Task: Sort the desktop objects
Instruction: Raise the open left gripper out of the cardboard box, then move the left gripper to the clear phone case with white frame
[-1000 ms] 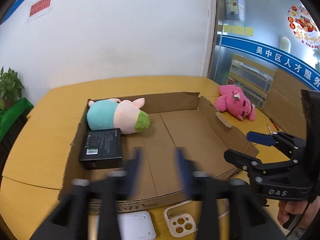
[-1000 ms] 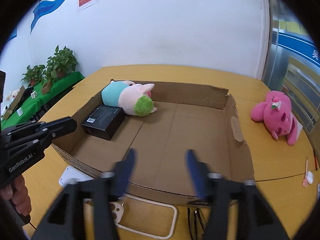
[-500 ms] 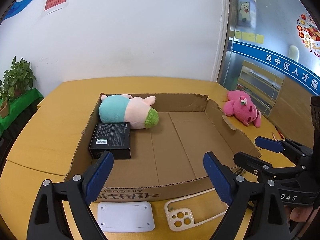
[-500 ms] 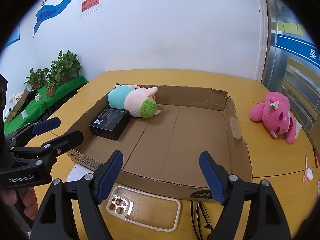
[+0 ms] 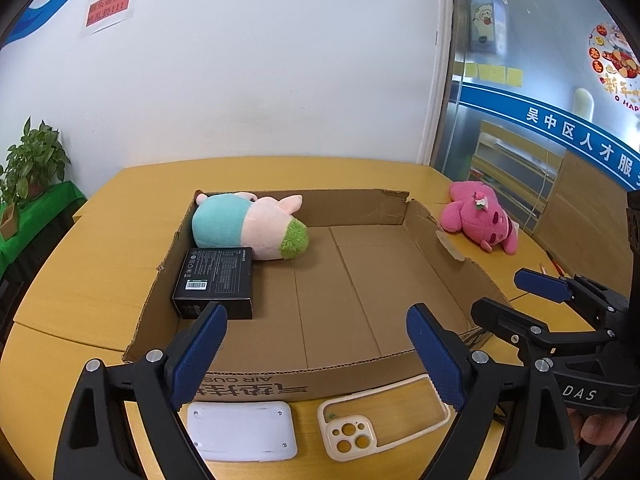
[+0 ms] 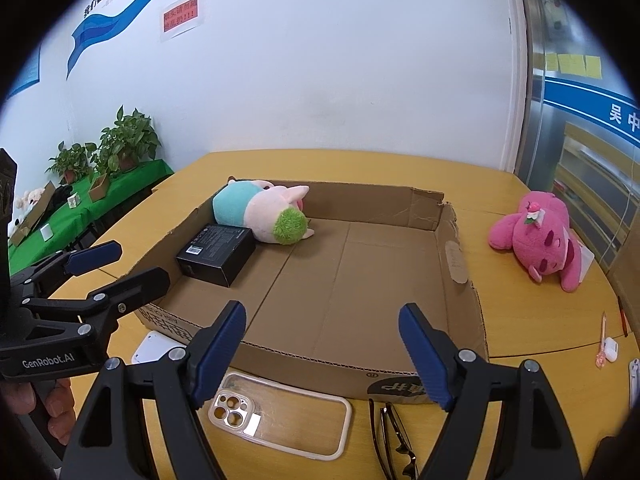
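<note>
A shallow cardboard box [image 5: 460, 264] [image 6: 452, 248] on the yellow table holds a teal-and-pink plush pig [image 5: 248, 226] [image 6: 260, 216] and a black box [image 5: 216, 280] [image 6: 216, 248] at its left side. A pink plush [image 5: 478, 222] [image 6: 540, 240] lies on the table right of the box. In front of the box lie a white flat device [image 5: 242, 430] [image 6: 154, 352], a clear phone case [image 5: 380, 420] [image 6: 280, 416] and glasses [image 6: 394, 436]. My left gripper [image 5: 316, 356] and right gripper [image 6: 322, 354] are both open and empty, above the front items.
An earbud case [image 6: 610, 348] and a pen [image 6: 602, 340] lie at the right table edge. Green-covered tables with potted plants [image 6: 128, 140] stand to the left. A white wall is behind, glass panels on the right.
Both grippers opened wide from nearly shut and pulled back from the box, bringing the phone case, white device and glasses into view.
</note>
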Demonstrator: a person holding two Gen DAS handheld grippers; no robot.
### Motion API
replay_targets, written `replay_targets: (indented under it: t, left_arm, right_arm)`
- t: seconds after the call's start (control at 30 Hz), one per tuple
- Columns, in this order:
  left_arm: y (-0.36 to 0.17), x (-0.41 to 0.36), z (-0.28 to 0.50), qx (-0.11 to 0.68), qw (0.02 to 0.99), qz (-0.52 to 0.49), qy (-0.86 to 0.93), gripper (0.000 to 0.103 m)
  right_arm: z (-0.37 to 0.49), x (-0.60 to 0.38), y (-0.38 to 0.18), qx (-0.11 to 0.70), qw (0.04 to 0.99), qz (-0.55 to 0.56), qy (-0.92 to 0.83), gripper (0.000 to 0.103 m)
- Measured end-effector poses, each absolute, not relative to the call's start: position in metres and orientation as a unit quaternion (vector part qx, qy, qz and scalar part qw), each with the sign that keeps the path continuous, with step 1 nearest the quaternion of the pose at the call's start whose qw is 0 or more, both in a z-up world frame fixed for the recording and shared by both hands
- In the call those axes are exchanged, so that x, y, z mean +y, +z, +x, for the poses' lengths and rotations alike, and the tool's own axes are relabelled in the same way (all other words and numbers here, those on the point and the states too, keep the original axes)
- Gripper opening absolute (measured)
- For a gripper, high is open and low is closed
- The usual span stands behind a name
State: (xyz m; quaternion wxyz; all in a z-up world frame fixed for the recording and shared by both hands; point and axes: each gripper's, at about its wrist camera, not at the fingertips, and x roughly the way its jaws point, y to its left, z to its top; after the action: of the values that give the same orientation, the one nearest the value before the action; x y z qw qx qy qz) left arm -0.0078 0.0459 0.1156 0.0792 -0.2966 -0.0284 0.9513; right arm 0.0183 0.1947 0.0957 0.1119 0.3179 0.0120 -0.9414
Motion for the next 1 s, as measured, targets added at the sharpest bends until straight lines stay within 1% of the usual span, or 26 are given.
replay_targets:
  t: [0.37,0.47,0.53,0.7,0.77,1.0]
  left_arm:
    - [0.105,0.046,-0.005,-0.025,0.092,-0.315,0.944,0.094]
    - [0.098,0.044,-0.002,-0.032,0.101,-0.327,0.939,0.094]
    - [0.090,0.041,0.001,-0.038,0.115,-0.338,0.933,0.094]
    - [0.063,0.041,0.012,-0.036,0.150,-0.376,0.914,0.094]
    - [0.051,0.041,0.016,-0.043,0.169,-0.393,0.903,0.094]
    - [0.013,0.046,0.010,-0.098,0.224,-0.445,0.861,0.094]
  right_arm:
    - [0.027,0.219,0.095,-0.006,0.111,0.308,-0.945,0.079]
    - [0.031,0.228,0.090,-0.010,0.127,0.311,-0.942,0.079]
    - [0.033,0.231,0.081,-0.018,0.149,0.323,-0.934,0.079]
    - [0.036,0.222,0.035,-0.042,0.216,0.393,-0.893,0.079]
    - [0.033,0.216,0.011,-0.068,0.242,0.430,-0.867,0.079]
    - [0.015,0.210,-0.031,-0.078,0.231,0.487,-0.839,0.079]
